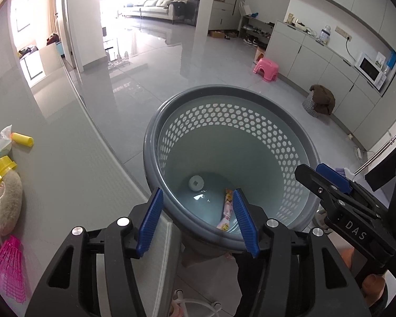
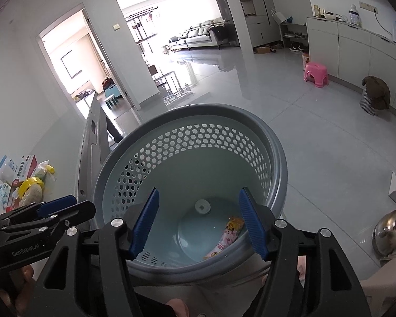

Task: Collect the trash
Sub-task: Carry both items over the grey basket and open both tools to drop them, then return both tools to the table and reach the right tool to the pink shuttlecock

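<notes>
Both grippers, left gripper (image 1: 196, 222) and right gripper (image 2: 198, 223), parted, empty | poised over bin (image 1: 155, 137); wrapper (image 1: 228, 208) dropped inside | more trash on desk (image 1: 66, 163)

Pink stool (image 1: 266, 68) on the tiled floor, microwave (image 1: 371, 70) on the counter, grey sofa (image 1: 155, 8) beyond
</notes>
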Tool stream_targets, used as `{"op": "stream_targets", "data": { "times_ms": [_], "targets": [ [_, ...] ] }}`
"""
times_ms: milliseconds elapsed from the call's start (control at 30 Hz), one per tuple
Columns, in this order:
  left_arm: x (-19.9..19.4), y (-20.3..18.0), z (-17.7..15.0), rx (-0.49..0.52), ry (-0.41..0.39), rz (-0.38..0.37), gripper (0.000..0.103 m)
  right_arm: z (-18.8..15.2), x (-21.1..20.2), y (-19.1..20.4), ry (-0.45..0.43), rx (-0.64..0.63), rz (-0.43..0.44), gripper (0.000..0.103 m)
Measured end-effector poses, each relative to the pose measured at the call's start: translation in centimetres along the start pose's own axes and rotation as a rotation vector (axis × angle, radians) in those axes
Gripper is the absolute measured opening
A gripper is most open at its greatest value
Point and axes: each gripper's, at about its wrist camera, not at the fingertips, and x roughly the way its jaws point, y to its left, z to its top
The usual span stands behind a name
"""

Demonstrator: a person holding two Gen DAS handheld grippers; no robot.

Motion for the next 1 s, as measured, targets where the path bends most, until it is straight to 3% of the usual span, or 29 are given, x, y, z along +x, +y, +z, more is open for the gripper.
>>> {"op": "stream_targets", "data": {
  "times_ms": [267, 500, 1000],
  "targets": [
    [-1.6, 0.2, -0.3, -0.011, -0.034, -0.01, 0.054, 0.0, -1.7, 0.9, -0.014, -0.012, -0.007, 0.062],
    [-3.2, 1.3, -1.0, -0.028, -0.066, -0.009, 0.054, -0.3, -3.2, 2.1, -0.036, -0.033, -0.015, 0.07],
    [-8.0, 5.9, -4.0, -0.125, -0.146, 0.035, 0.067, -1.5, -4.9, 7.5, -0.045, -0.125, 0.036, 0.077]
  ]
}}
